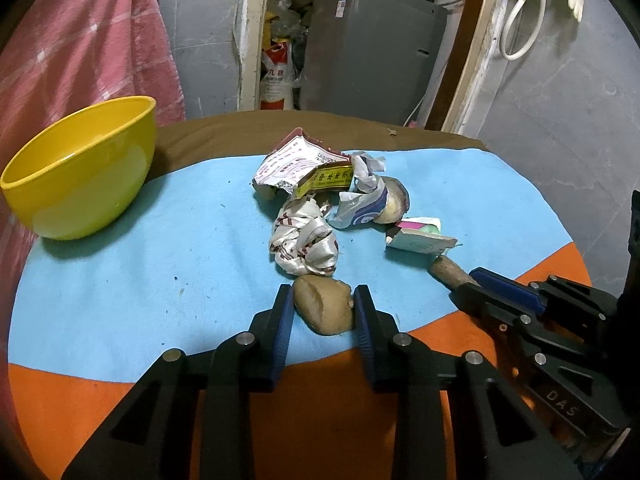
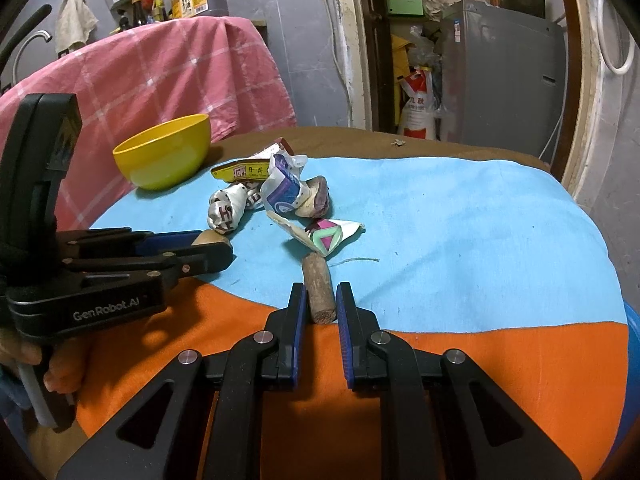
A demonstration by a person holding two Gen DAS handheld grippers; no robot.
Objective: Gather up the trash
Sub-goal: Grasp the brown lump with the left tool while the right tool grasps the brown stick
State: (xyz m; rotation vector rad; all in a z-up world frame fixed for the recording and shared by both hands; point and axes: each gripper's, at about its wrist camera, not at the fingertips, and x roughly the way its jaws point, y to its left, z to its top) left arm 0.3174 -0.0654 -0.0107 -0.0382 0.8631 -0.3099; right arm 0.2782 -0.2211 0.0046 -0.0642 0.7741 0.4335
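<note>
Both grippers are angling down over the blue-and-orange cloth (image 1: 120, 300). The left gripper (image 1: 323, 304) is pinching a tan rounded lump (image 1: 324, 309); the right gripper (image 2: 321, 300) is clamping a brown cork-like cylinder (image 2: 318, 290), both beside the crumpled wrappers (image 1: 316, 200).

bowl (image 1: 80, 168): 1 | crumpled wrappers (image 1: 304, 244): 5 | brown lumps (image 1: 324, 308): 2 | stick (image 2: 318, 294): 1 | cloth (image 1: 140, 280): 1

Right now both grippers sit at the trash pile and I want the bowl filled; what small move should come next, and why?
Probably lift the left gripper and carry its tan lump to the empty yellow bowl: the fingers flank the lump closely, and the right gripper already brackets the brown stick.
</note>
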